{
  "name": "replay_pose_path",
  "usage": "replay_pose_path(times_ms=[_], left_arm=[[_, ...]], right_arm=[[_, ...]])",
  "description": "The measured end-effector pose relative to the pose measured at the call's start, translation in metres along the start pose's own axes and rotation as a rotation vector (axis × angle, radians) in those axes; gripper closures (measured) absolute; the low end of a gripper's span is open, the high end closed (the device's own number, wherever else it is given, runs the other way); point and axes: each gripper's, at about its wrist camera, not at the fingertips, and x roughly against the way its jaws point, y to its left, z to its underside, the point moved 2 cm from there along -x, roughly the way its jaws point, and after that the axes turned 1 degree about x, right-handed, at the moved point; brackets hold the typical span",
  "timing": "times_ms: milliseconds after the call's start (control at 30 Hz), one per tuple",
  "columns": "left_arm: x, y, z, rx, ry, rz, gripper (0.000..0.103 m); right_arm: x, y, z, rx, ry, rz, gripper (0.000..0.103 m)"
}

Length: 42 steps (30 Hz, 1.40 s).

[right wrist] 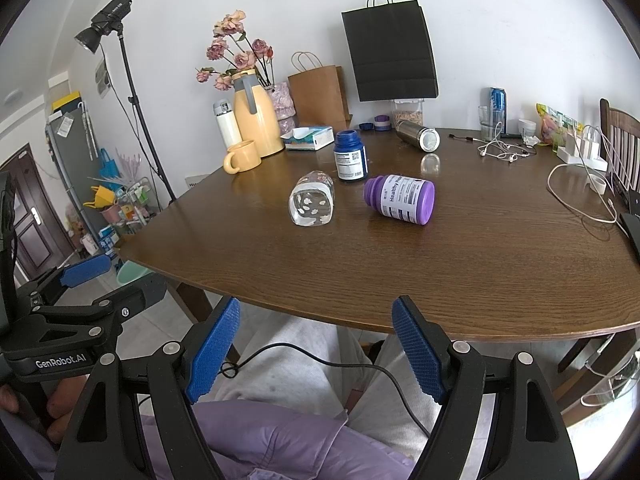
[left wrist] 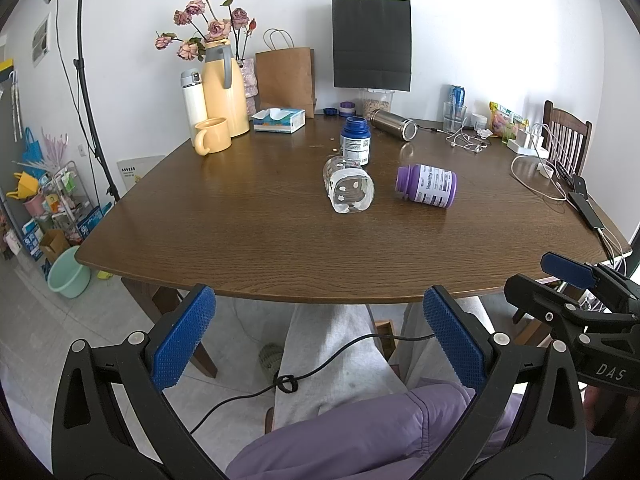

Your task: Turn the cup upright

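A clear glass cup (left wrist: 349, 189) with white flower marks lies on its side in the middle of the brown table (left wrist: 240, 240), its base toward me; it also shows in the right wrist view (right wrist: 312, 204). My left gripper (left wrist: 318, 336) is open and empty, held below and in front of the table's near edge. My right gripper (right wrist: 316, 350) is open and empty too, also short of the near edge. The right gripper shows at the right of the left wrist view (left wrist: 568, 272). Both are well away from the cup.
A purple bottle (left wrist: 427, 185) lies on its side right of the cup. A blue bottle (left wrist: 355, 141) stands just behind it. A steel flask (left wrist: 393, 124) lies further back. A yellow mug (left wrist: 213, 135), jug, tissue box, bags and cables line the far and right sides.
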Motion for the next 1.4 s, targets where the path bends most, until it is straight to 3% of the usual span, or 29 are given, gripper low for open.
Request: replay_pose_path(times_ms=[1400], left_arm=[[-0.0006, 0.0005, -0.0005, 0.002, 0.003, 0.001, 0.0]], right_arm=[[-0.0015, -0.0047, 0.0017, 0.0, -0.001, 0.003, 0.02]])
